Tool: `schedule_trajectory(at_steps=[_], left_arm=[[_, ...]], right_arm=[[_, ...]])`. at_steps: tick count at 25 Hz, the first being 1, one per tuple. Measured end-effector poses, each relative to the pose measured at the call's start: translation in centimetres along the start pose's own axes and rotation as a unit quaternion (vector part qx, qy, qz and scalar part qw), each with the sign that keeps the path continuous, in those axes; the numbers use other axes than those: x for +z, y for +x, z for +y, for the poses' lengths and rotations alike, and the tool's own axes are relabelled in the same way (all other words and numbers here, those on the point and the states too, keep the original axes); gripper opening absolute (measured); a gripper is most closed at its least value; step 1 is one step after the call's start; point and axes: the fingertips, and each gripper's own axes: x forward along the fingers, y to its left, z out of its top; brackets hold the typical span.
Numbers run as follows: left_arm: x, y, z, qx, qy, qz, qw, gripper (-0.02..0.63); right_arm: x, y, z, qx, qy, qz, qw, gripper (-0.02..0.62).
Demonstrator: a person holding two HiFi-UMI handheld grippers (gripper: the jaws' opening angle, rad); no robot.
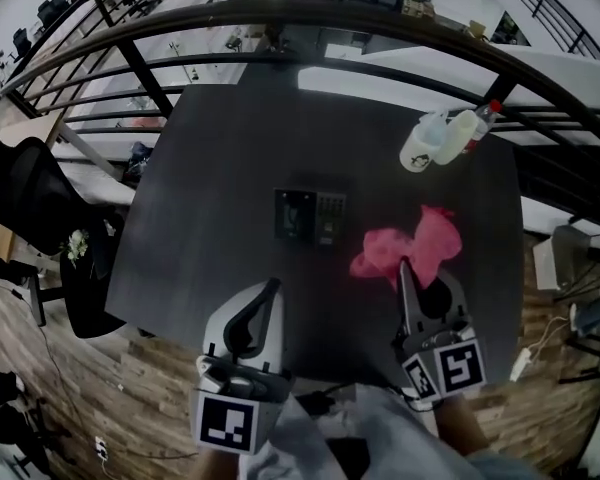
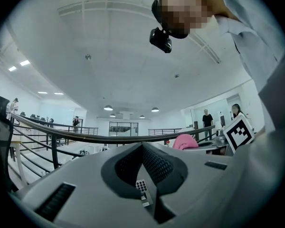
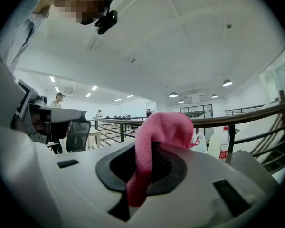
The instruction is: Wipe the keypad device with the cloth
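Sideways lies the keypad device point(image 1: 311, 215); right hand-held gripper point(image 1: 403, 268) clamps the cloth point(image 1: 427, 240), left hand-held gripper point(image 1: 271, 288) clenched empty.

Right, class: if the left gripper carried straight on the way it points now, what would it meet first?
Probably the keypad device. The left gripper points across the bare table toward it, with nothing between. Its height above the table is unclear, so it might pass over instead.

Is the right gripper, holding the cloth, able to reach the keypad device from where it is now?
Probably yes. The right gripper is shut on the cloth, and the keypad device lies close to its left on the table, with nothing between them.
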Motion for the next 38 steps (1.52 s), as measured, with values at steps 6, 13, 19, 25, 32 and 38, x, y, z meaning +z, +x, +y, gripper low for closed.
schedule_trajectory(at_steps=[6,13,19,25,32,38], left_arm=[[-0.8,0.3,2.2,-0.020,-0.010,0.006,0.9997,0.012],[-1.8,0.3,4.0,-0.025,-0.023,0.011,0.9994,0.012],[-2.6,0.0,5.9,-0.021,-0.034,0.015,0.9991,0.012],[-3.5,-0.5,7.2,-0.012,-0.039,0.024,0.9989,0.012],[-4.0,-0.8,7.9,0.009,-0.041,0.028,0.9987,0.012],[-4.4,-1.0,8.4,0.025,-0.041,0.031,0.9984,0.012]], right_arm=[[-1.6,1.6,0.4,-0.029,-0.008,0.028,0.999,0.038],[-3.9,3.6,0.7,-0.042,-0.017,0.063,0.997,0.038],[-5.8,5.8,1.5,-0.036,-0.022,0.092,0.995,0.038],[-8.1,8.4,2.1,-0.023,-0.028,0.124,0.992,0.038],[-10.5,11.4,2.9,0.006,-0.041,0.151,0.988,0.038],[-12.2,13.8,3.9,0.034,-0.052,0.170,0.984,0.038]])
